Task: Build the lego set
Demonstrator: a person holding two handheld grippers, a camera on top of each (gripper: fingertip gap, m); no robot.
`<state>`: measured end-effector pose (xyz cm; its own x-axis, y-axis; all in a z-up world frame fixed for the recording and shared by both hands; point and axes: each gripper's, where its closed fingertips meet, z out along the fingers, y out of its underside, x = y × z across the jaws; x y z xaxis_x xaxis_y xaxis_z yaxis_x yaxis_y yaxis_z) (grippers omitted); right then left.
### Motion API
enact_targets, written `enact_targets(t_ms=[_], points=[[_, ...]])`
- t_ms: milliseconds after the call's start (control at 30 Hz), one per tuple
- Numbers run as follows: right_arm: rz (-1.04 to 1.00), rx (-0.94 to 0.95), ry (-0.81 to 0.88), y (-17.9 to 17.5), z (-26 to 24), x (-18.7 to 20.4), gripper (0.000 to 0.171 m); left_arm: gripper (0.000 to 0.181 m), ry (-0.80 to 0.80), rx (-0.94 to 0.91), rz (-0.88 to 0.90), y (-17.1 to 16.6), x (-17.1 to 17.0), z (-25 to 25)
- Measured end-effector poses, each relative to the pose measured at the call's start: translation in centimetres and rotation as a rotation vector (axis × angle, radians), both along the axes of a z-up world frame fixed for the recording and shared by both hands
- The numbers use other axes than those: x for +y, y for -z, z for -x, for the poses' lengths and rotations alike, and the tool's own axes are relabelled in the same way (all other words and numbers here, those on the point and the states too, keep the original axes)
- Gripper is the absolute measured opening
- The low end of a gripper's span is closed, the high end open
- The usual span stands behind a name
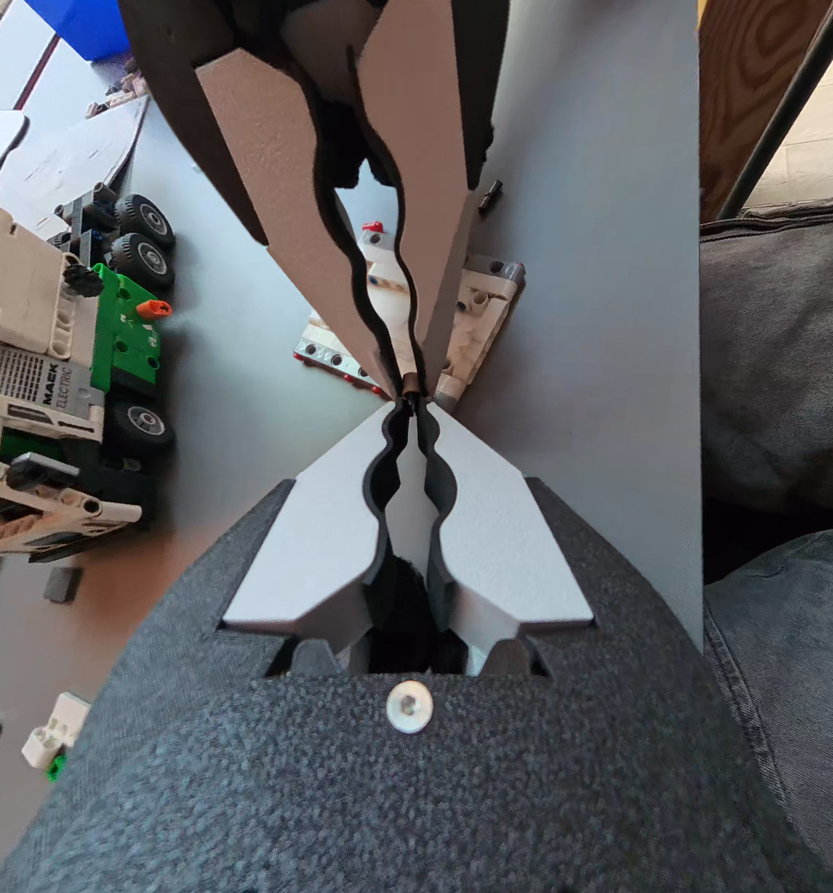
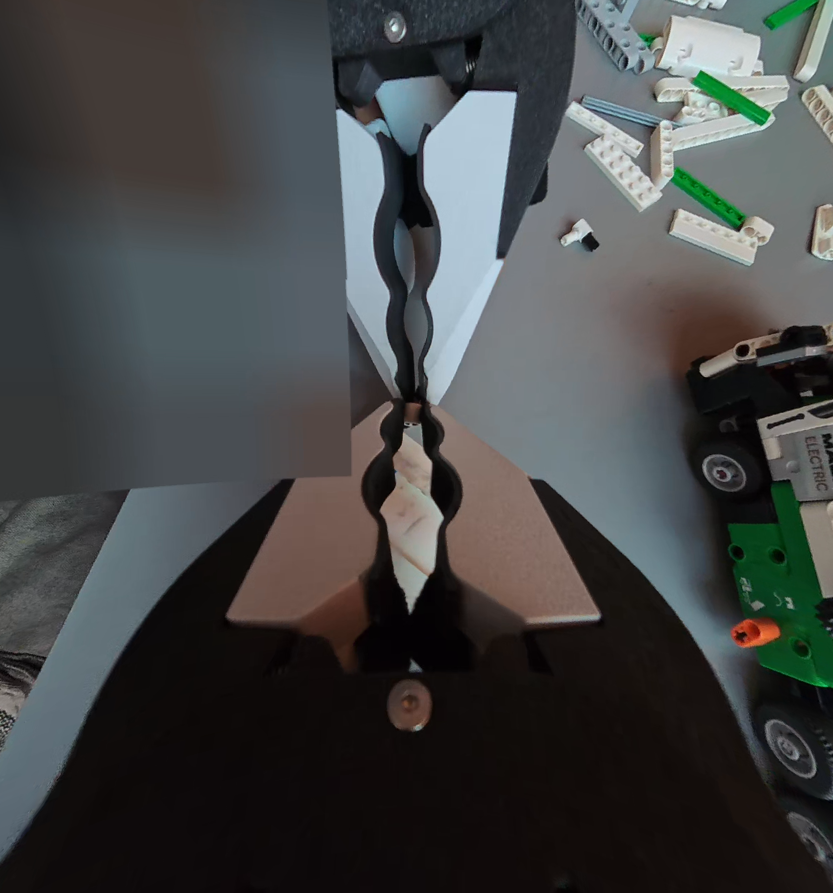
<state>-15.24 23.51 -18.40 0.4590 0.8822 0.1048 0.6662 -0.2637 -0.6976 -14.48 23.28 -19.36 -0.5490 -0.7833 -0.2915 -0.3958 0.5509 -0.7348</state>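
Note:
My two grippers meet tip to tip above the grey table (image 1: pixel 240 377). My left gripper (image 1: pixel 410 405), with pale grey fingers, is shut on the near end of a small tan and black connector piece (image 1: pixel 410 385). My right gripper (image 2: pixel 410 416), with tan fingers, is shut on the same small piece (image 2: pixel 412 412) from the opposite side. Each gripper shows in the other's view, the right (image 1: pixel 407 379) and the left (image 2: pixel 410 390). A white panel sub-assembly (image 1: pixel 482 304) lies on the table below the tips. The green, white and black lego truck (image 1: pixel 81 367) lies on its side to the left; it also shows in the right wrist view (image 2: pixel 801 483).
Loose white, grey and green lego beams (image 2: pixel 694 125) lie scattered beyond the truck. A black pin (image 1: pixel 489 191) lies near the table edge (image 1: pixel 699 338). A person's jeans (image 1: pixel 781 628) are past that edge. White cartons (image 1: pixel 56 154) and a blue box (image 1: pixel 81 24) stand at the back.

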Motion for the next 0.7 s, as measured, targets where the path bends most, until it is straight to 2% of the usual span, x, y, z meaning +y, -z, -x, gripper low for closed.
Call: enact_targets(t_ms=[267,500,700], points=[[-0.012,0.002,0.052,0.36,-0.33,-0.14,0.006,0.002,0.064,0.037,0.040,0.11,-0.17,-0.15],[-0.255,-0.157,0.046,0.37,-0.47,-0.03,0.007,0.001,0.061,-0.022,-0.033,0.02,-0.12,-0.24],[-0.363,-0.311,0.027,0.31,-0.47,-0.11,0.007,0.001,0.072,-0.059,-0.078,-0.03,-0.27,-0.12]])
